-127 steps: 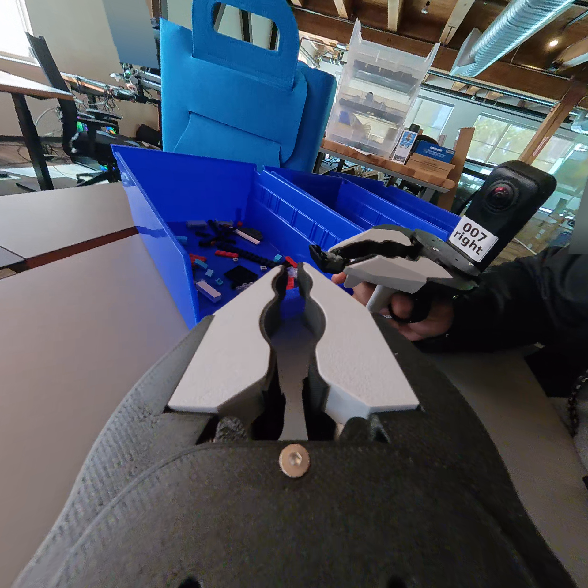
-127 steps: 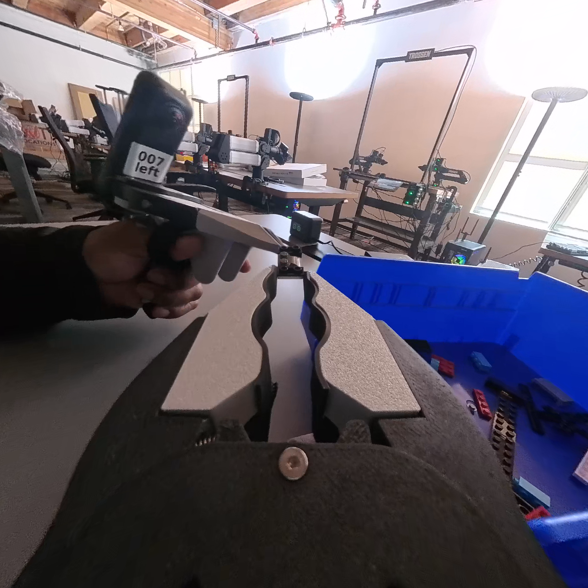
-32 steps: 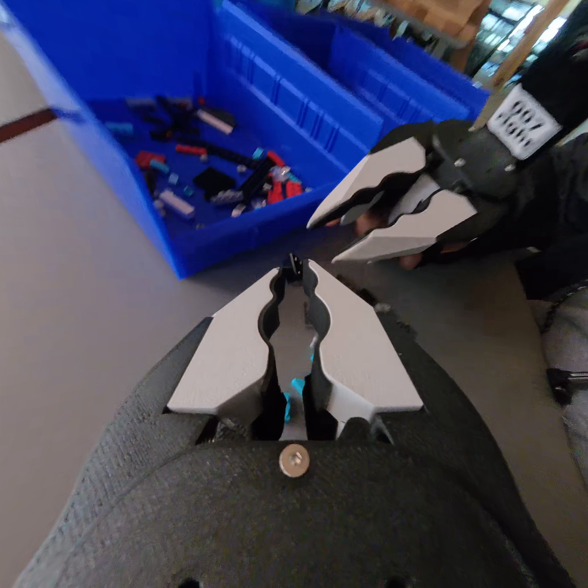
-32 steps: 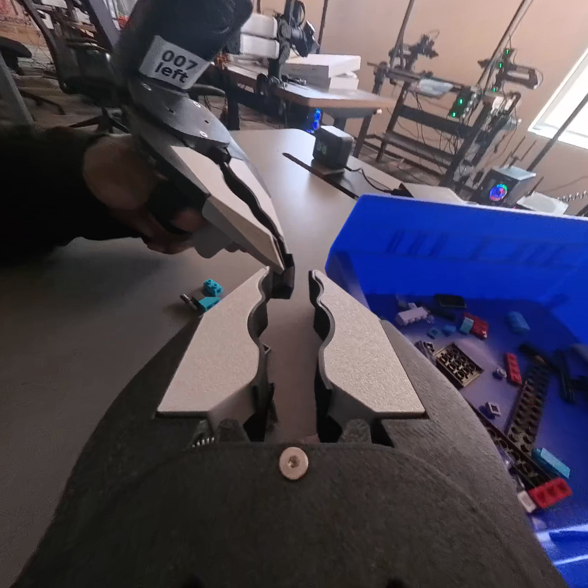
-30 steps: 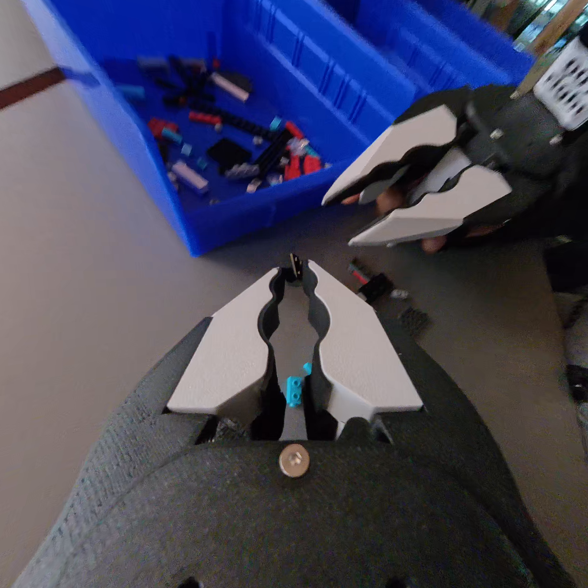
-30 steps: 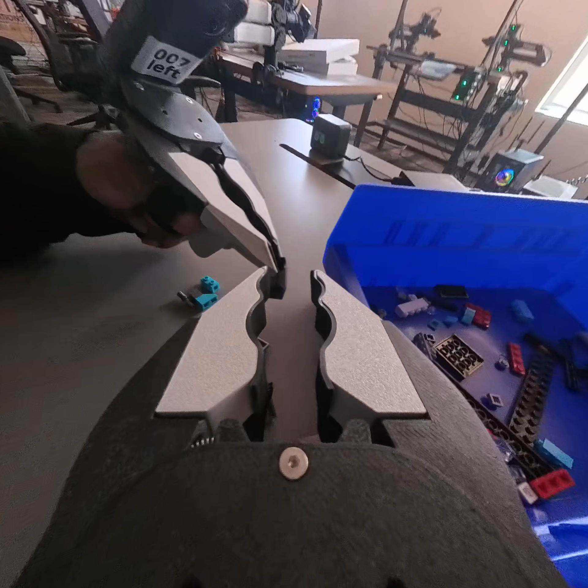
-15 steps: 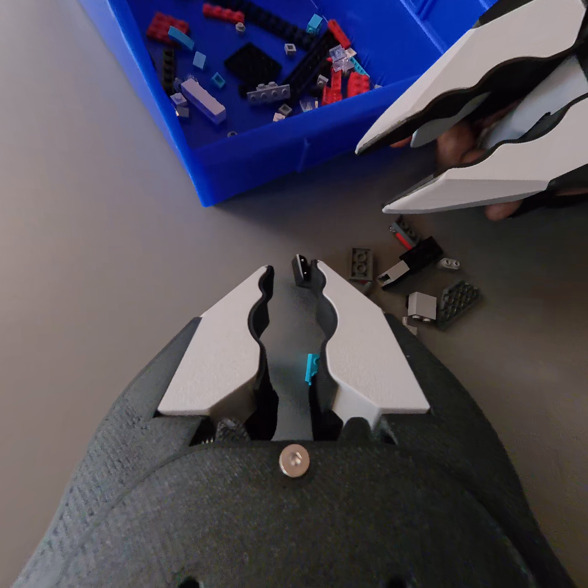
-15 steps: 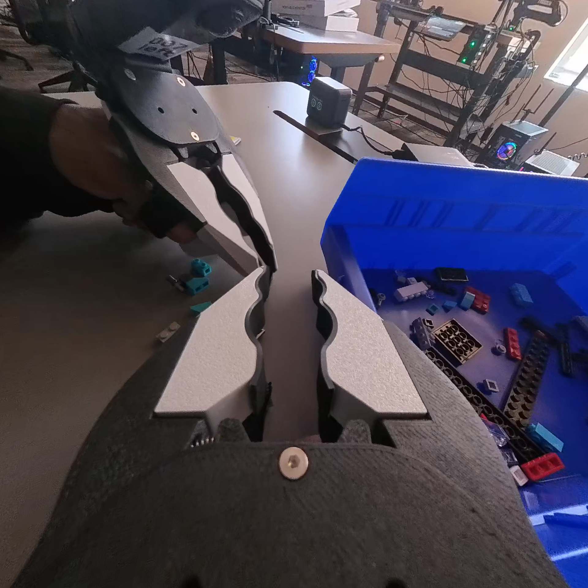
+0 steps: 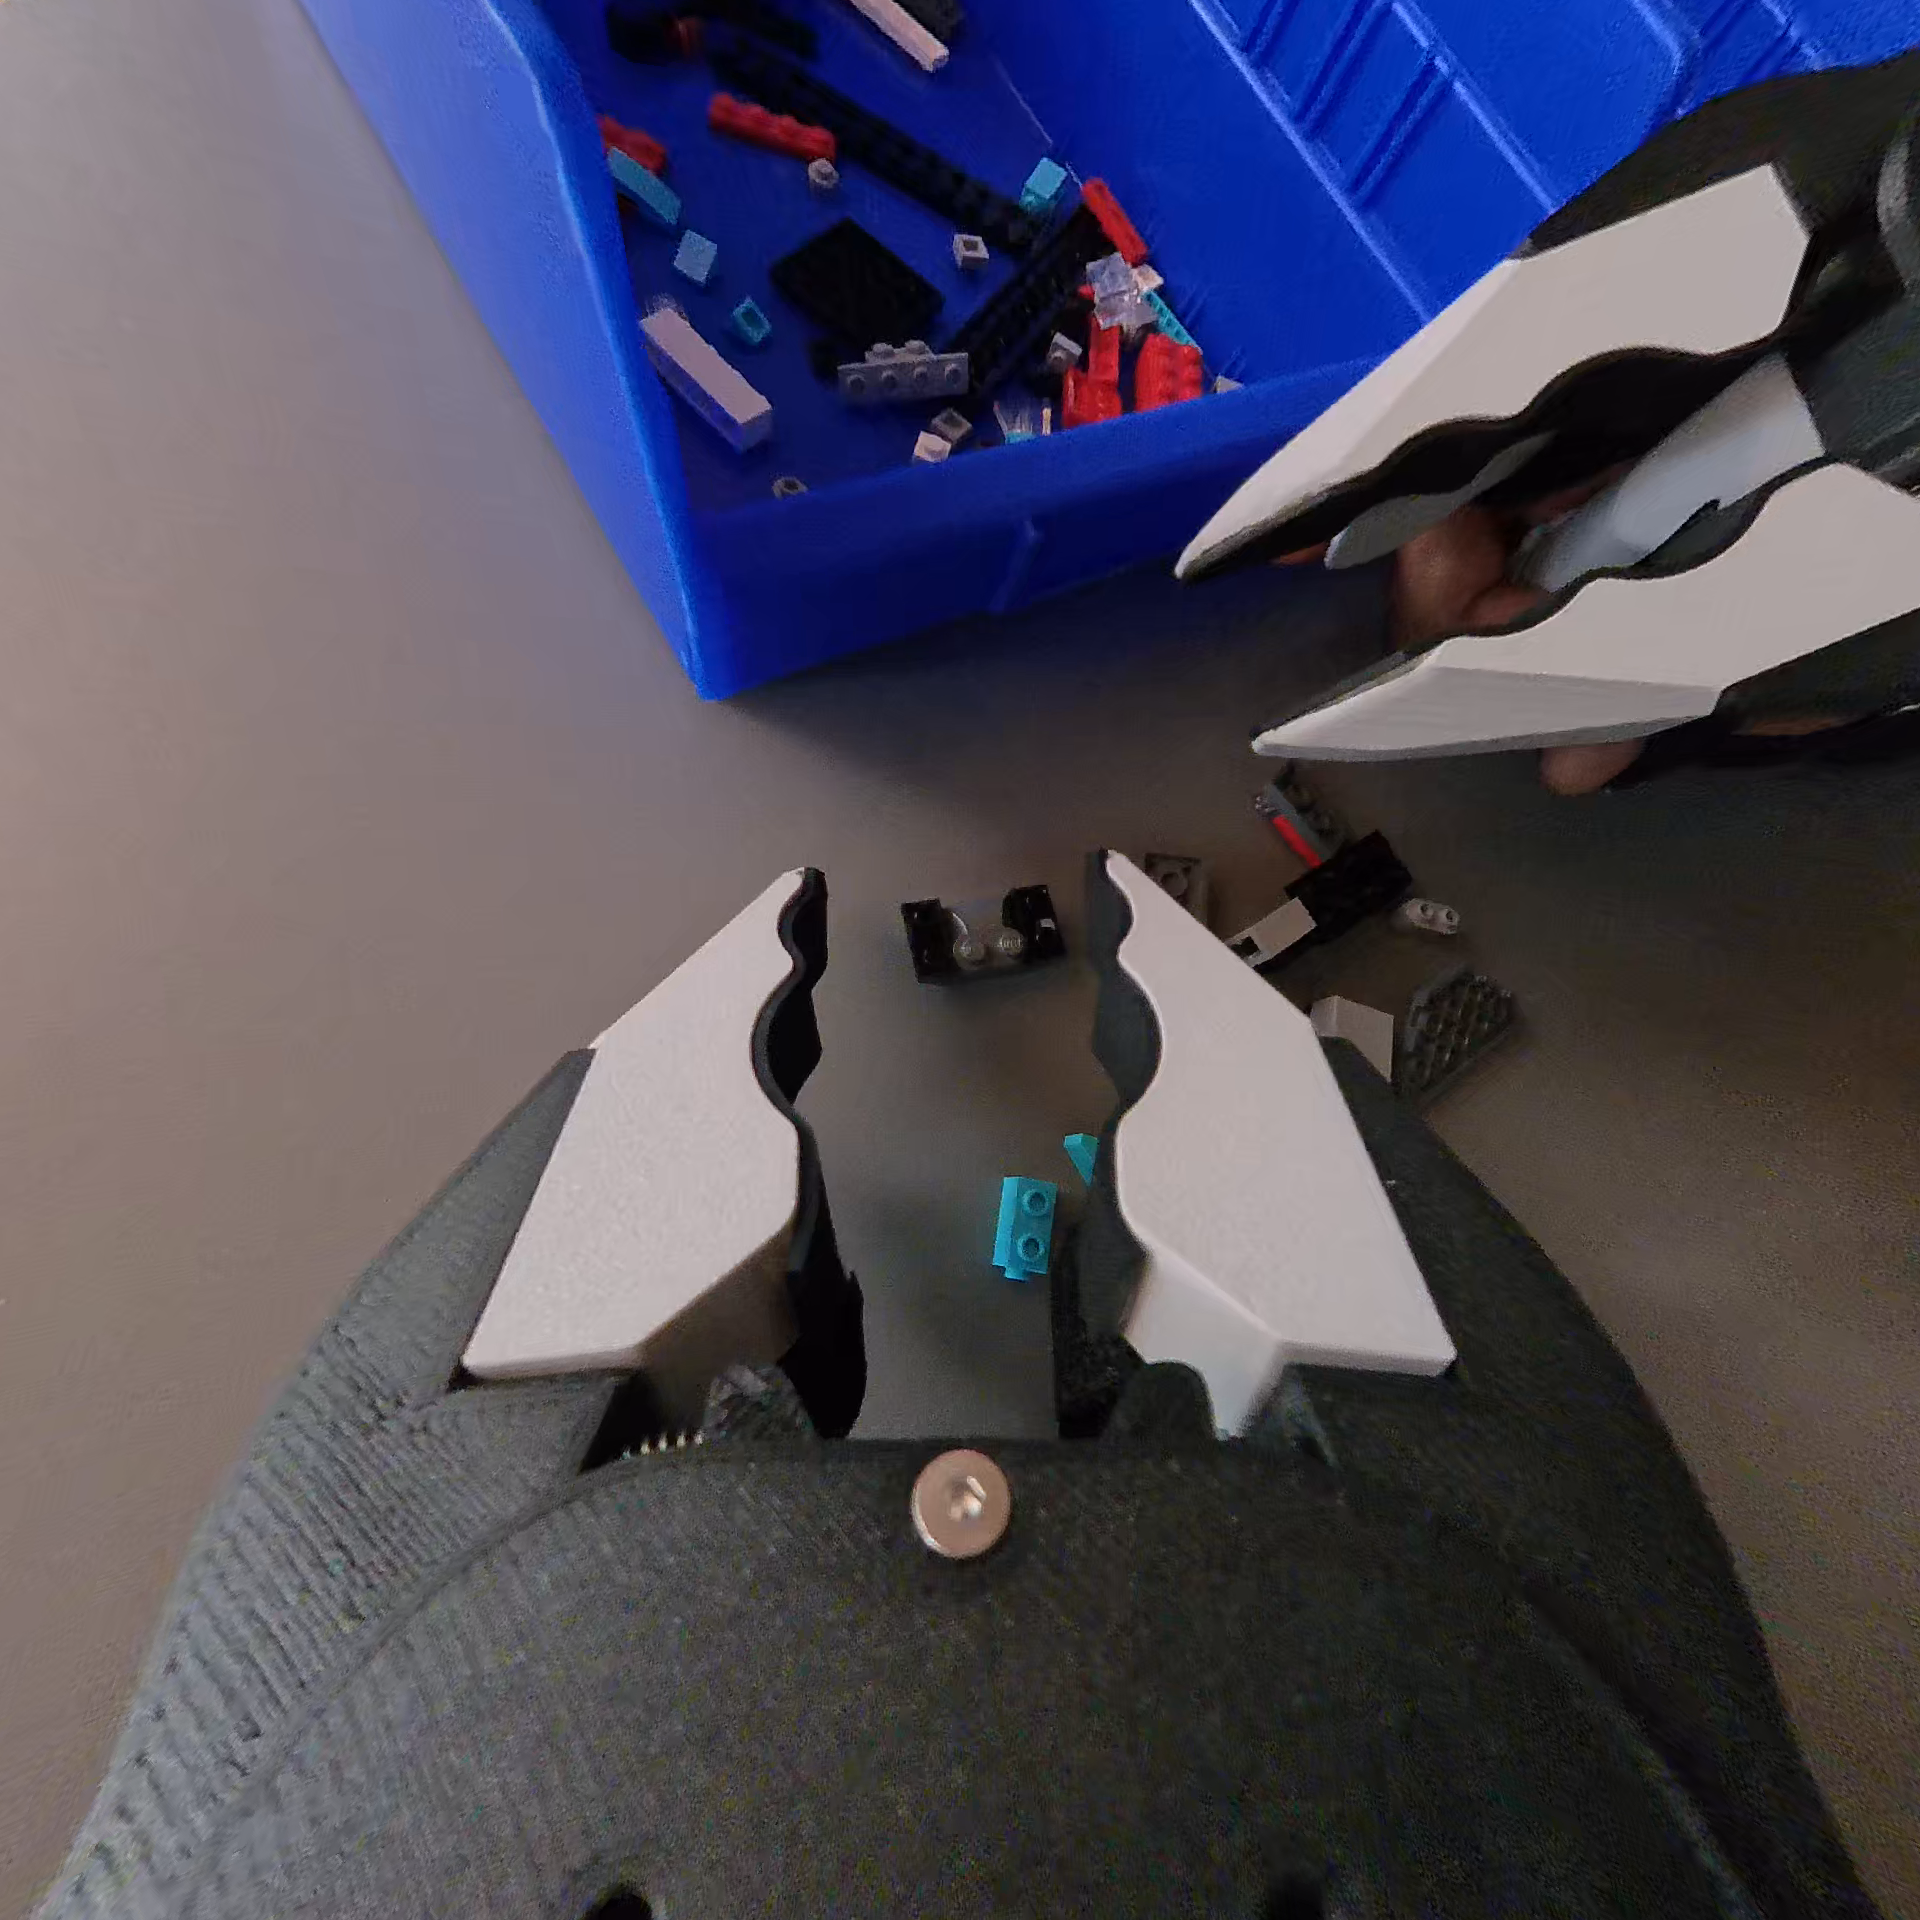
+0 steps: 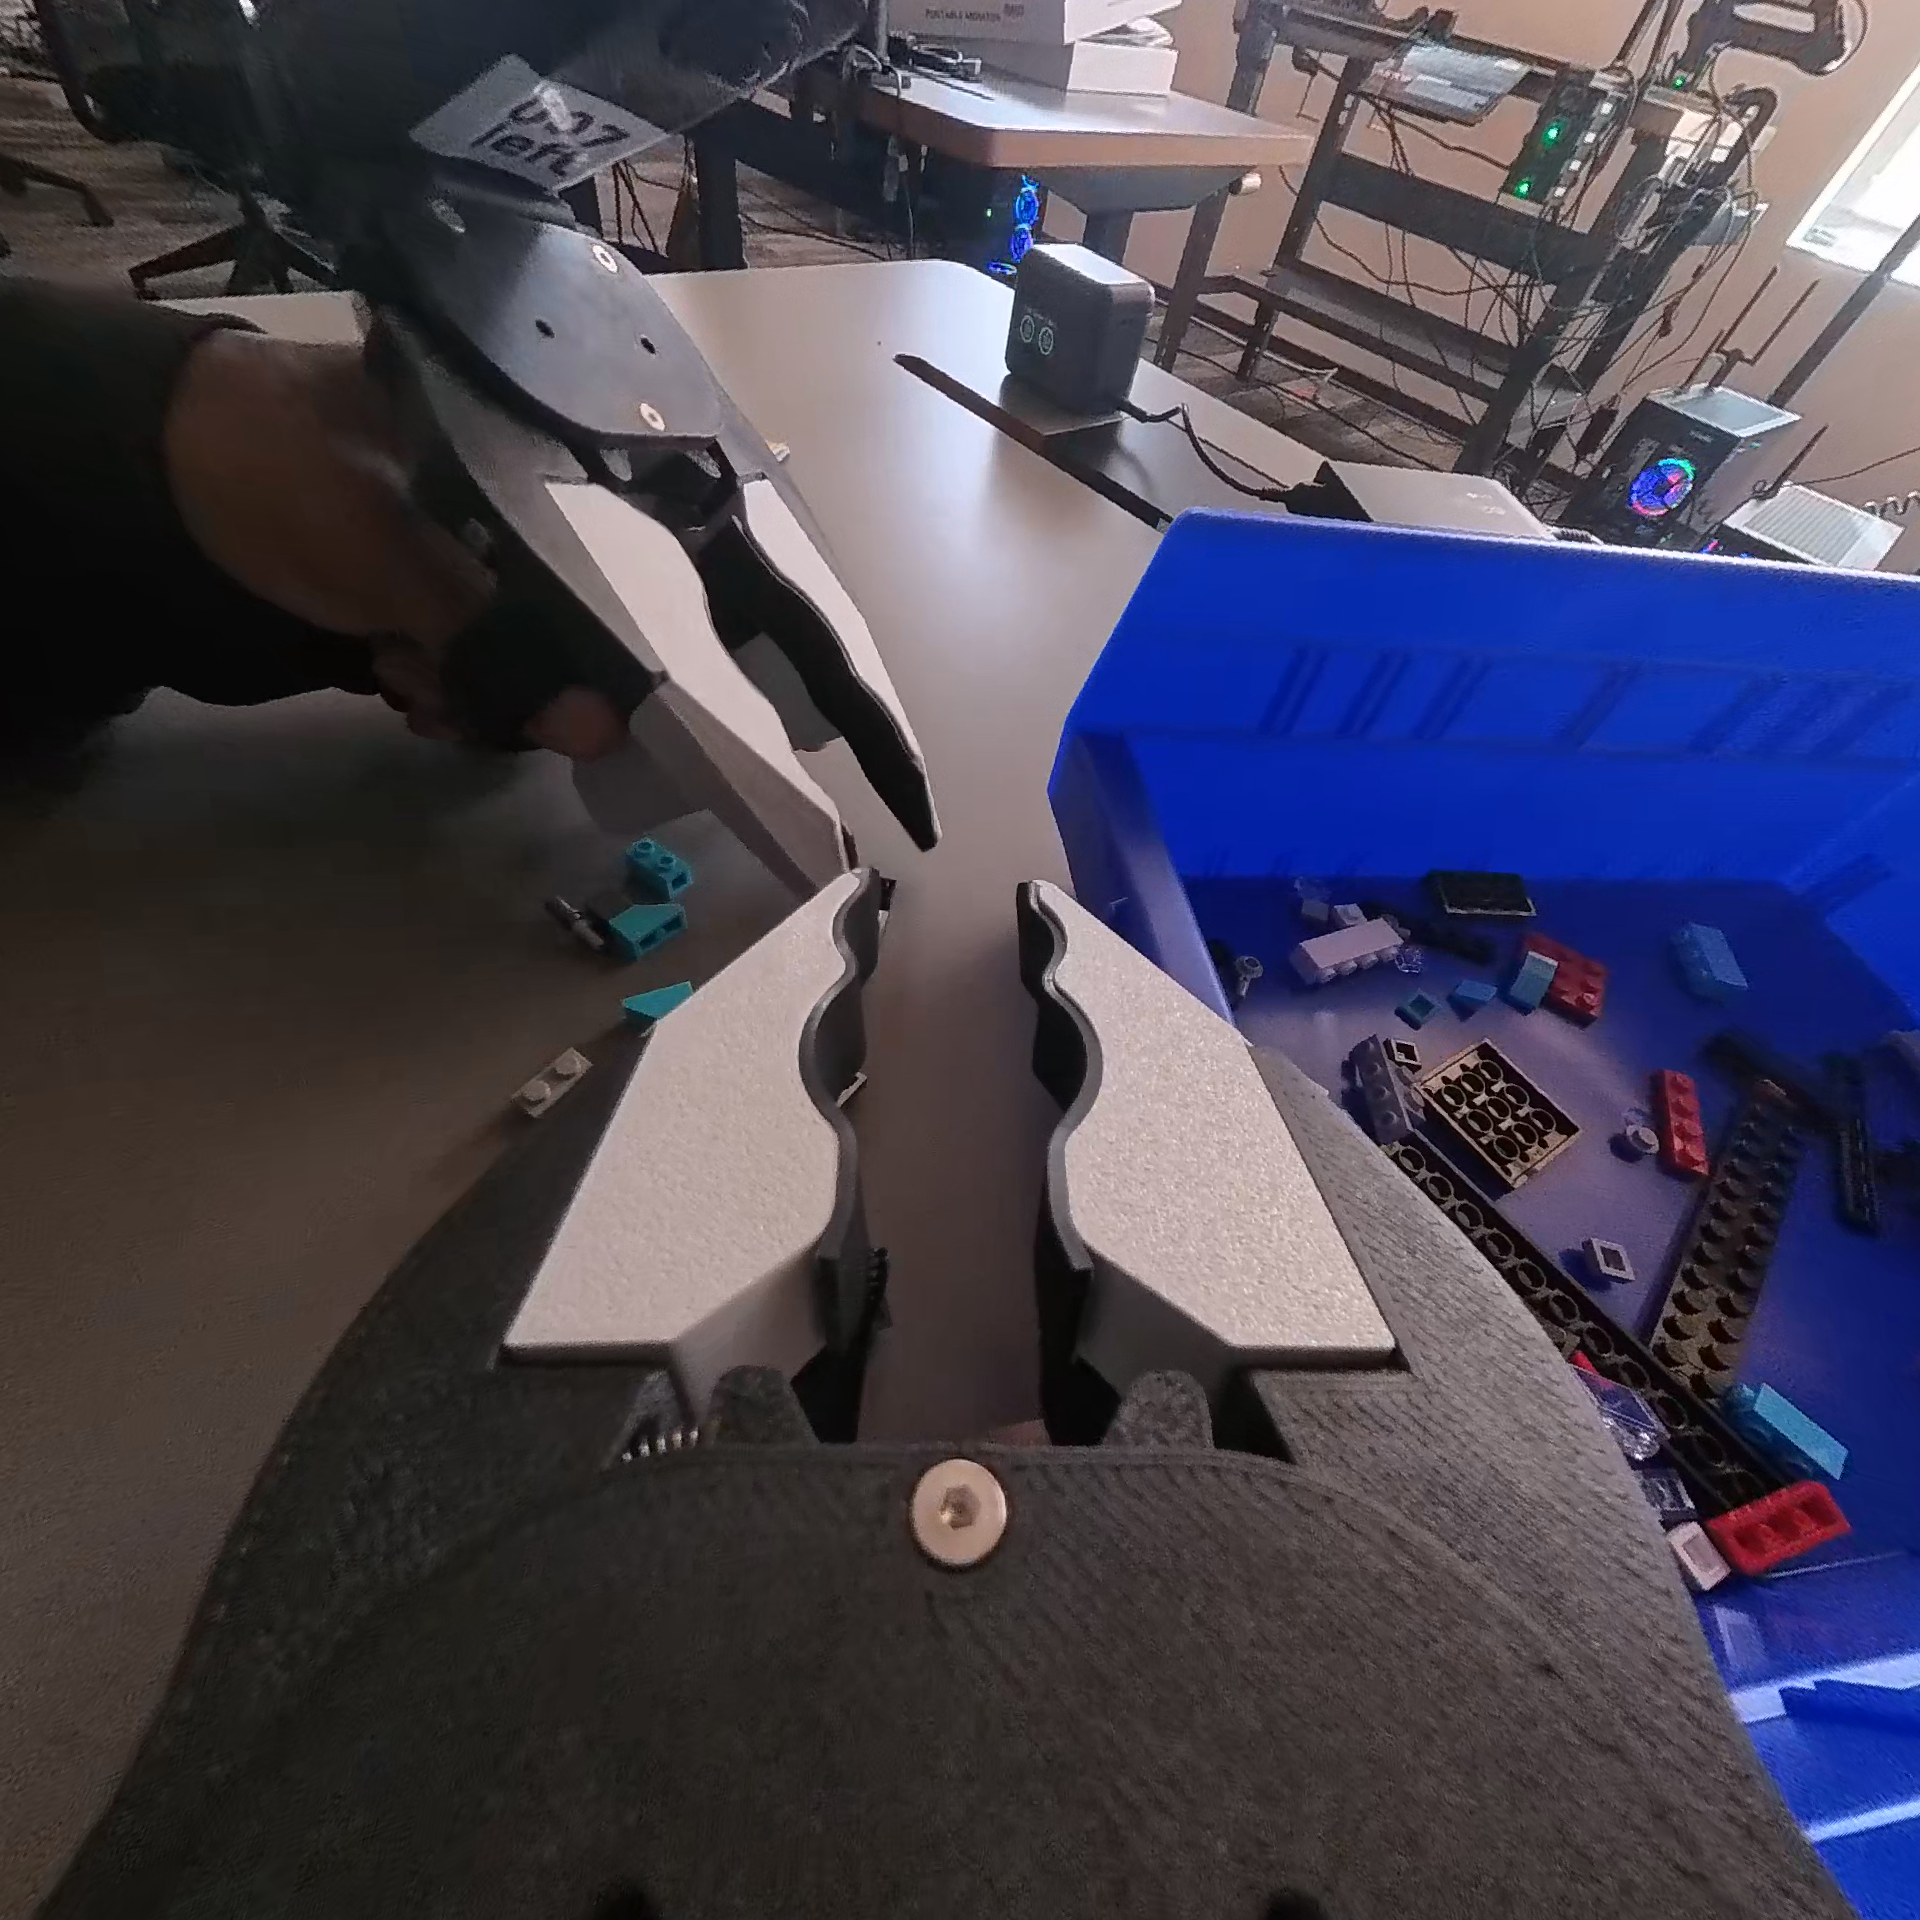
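Nearest, a teal brick (image 9: 1023, 1231) lay on the grey table (image 9: 312, 831) between the spread, empty fingers of the left gripper (image 9: 958, 868). A second teal piece (image 9: 1081, 1153) was half hidden under its right finger. Just beyond the tips sat a small black-and-grey brick assembly (image 9: 982, 935), touched by neither finger. To the right lay scattered dark pieces (image 9: 1340, 904). Beyond them hovered the right gripper (image 10: 945, 883), jaws apart and holding nothing. Farthest stood the blue bin (image 9: 883, 561) of loose bricks, its far end cut off.

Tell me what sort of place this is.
Probably a robotics lab or workshop. Metal equipment racks draped in cables with lit electronics stand behind grey work tables, and a blue bin of toy bricks sits on the table between two handheld grippers.
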### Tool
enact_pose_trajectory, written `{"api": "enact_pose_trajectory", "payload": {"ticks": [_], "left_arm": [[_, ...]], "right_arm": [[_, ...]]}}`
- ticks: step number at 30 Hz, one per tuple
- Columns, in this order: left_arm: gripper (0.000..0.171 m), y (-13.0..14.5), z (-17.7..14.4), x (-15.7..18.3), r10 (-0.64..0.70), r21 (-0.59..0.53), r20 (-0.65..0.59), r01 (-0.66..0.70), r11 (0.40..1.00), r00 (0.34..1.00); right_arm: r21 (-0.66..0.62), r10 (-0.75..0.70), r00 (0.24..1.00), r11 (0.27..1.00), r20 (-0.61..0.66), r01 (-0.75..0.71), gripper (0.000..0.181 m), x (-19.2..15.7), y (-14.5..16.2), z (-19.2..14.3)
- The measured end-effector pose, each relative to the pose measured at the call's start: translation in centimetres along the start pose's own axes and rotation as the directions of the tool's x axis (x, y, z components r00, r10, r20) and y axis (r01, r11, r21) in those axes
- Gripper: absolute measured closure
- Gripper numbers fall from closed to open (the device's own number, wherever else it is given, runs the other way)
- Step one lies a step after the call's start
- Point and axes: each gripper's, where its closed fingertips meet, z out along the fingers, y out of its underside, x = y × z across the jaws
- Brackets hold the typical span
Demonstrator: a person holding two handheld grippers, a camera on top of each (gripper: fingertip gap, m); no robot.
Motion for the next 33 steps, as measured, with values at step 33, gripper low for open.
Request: {"api": "enact_pose_trajectory", "payload": {"ticks": [33], "left_arm": [[0.119, -2.3, -3.5, 0.8, -0.159, 0.254, -0.255, 0.225, 0.941, 0.954]], "right_arm": [[-0.036, 0.044, 0.987, 0.999, 0.152, -0.039, 0.147, -1.5, 0.5, -0.1]]}}
